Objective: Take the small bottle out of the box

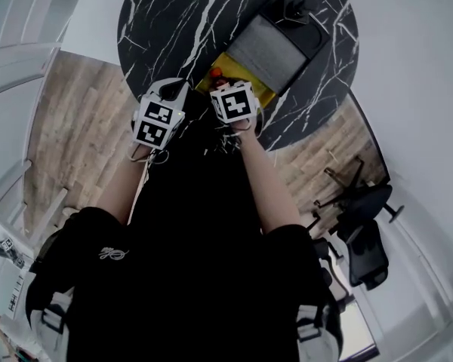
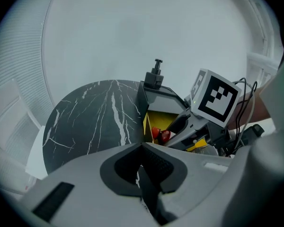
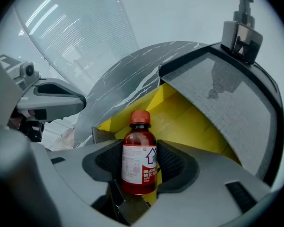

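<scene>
The small bottle (image 3: 139, 161) is brown with an orange-red cap and a white label. My right gripper (image 3: 139, 167) is shut on its body and holds it upright above the near edge of the open box (image 3: 181, 120), which is yellow inside. In the head view only the bottle's cap (image 1: 216, 72) shows, just beyond my right gripper (image 1: 225, 85). From the left gripper view the bottle (image 2: 162, 135) shows in front of the yellow interior. My left gripper (image 2: 142, 146) is shut on nothing, over the table left of the box. In the head view my left gripper (image 1: 168, 93) sits beside the right one.
The box's grey foam-lined lid (image 3: 229, 96) stands open behind, with a black latch (image 3: 242, 28) at its top. The box rests on a round black marble table (image 1: 181, 21). Wooden floor (image 1: 83, 134) and office chairs (image 1: 362, 232) lie around it.
</scene>
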A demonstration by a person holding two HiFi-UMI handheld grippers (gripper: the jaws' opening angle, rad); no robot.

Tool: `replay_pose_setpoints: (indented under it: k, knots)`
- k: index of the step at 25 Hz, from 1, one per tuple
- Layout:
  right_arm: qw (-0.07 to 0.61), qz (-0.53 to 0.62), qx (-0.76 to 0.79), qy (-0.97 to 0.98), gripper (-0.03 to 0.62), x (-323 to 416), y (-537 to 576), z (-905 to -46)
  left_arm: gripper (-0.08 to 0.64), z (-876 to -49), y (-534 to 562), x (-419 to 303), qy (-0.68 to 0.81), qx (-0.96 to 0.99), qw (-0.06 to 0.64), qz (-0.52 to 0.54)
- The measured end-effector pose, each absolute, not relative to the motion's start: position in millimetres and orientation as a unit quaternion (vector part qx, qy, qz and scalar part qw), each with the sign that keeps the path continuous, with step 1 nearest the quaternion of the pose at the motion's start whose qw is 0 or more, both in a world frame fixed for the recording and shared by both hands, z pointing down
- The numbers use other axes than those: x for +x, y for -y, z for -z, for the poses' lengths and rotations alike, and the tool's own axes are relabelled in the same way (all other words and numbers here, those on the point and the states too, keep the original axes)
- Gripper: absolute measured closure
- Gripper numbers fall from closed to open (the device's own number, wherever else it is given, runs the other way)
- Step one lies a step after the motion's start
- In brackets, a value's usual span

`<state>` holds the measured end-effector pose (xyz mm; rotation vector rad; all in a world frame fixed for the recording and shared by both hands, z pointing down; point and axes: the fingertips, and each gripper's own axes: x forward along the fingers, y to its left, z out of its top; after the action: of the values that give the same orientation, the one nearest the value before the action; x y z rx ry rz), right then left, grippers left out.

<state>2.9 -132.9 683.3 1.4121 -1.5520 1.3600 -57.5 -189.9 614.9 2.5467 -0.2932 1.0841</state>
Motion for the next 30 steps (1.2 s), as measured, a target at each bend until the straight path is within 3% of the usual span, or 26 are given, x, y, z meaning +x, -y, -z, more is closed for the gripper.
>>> replay_pose_setpoints:
  k: [7,14,22,30]
  knots:
    - [0.380,-0.468,0.536,0.591,0.380,15,119,-684,0.561,-611,192,-53,0.104,0.902,0.174,-0.381]
    - [0.382,-0.469,0.551,0.574,0.380,34,99,-683,0.561,-610,184,-38,0.090,0.904,0.167,-0.382]
    - [0.370,-0.471,0.550,0.582,0.382,37,93,-681,0.561,-606,169,-25,0.085,0.907,0.161,-0.380]
    - [0.306,-0.432,0.592,0.607,0.382,42,98,-655,0.561,-601,161,-25,0.101,0.905,0.163,-0.379]
